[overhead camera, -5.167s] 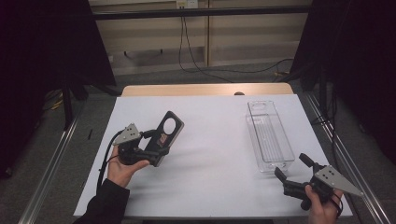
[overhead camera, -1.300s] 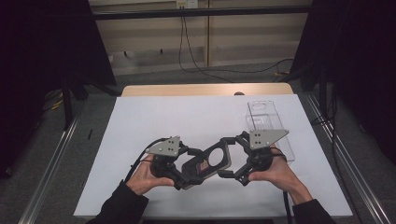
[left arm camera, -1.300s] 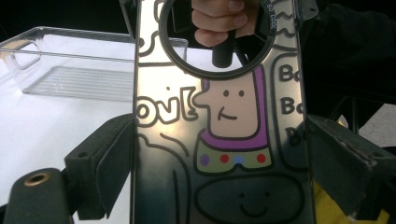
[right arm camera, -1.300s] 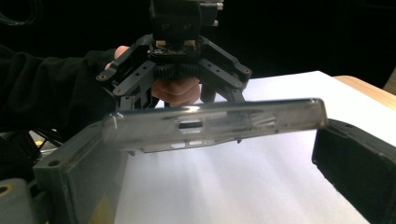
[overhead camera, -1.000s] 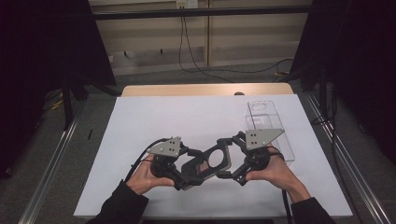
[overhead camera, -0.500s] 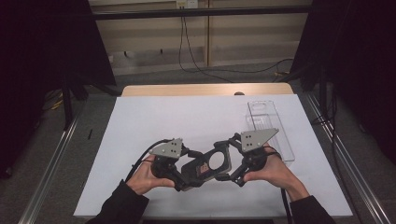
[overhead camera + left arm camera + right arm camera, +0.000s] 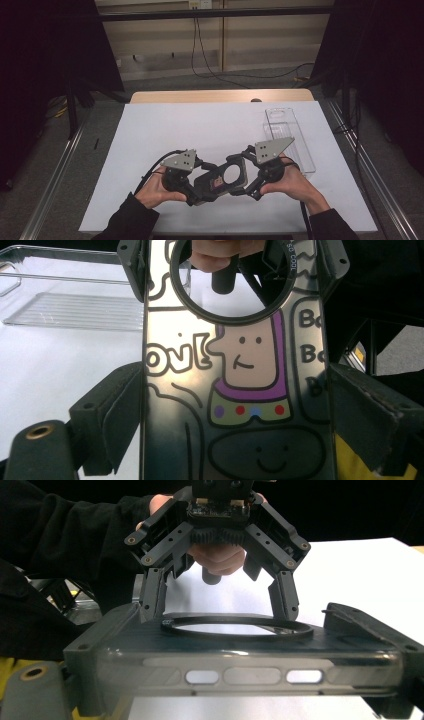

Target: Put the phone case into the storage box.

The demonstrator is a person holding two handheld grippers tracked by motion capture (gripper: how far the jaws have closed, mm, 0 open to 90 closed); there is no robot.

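A dark phone case (image 7: 222, 177) with a round ring and cartoon print is held just above the white table (image 7: 200, 125), near its front edge. My left gripper (image 7: 202, 186) is shut on the case's left end; in the left gripper view its jaws press both long edges of the case (image 7: 240, 390). My right gripper (image 7: 247, 176) clasps the opposite end. In the right gripper view the case (image 7: 240, 665) spans the gap from one jaw to the other, its end with three slots nearest the camera. A hand holds each gripper.
A clear plastic tray (image 7: 287, 135) lies at the table's right side, just behind the right hand, and also appears at upper left in the left gripper view (image 7: 70, 310). Metal rails run along both sides of the table. Cables hang behind it.
Five seconds ago the right gripper sat apart at the table's front right corner; it now grips the case's right end. Over the last second it crept slightly left and the case barely moved.
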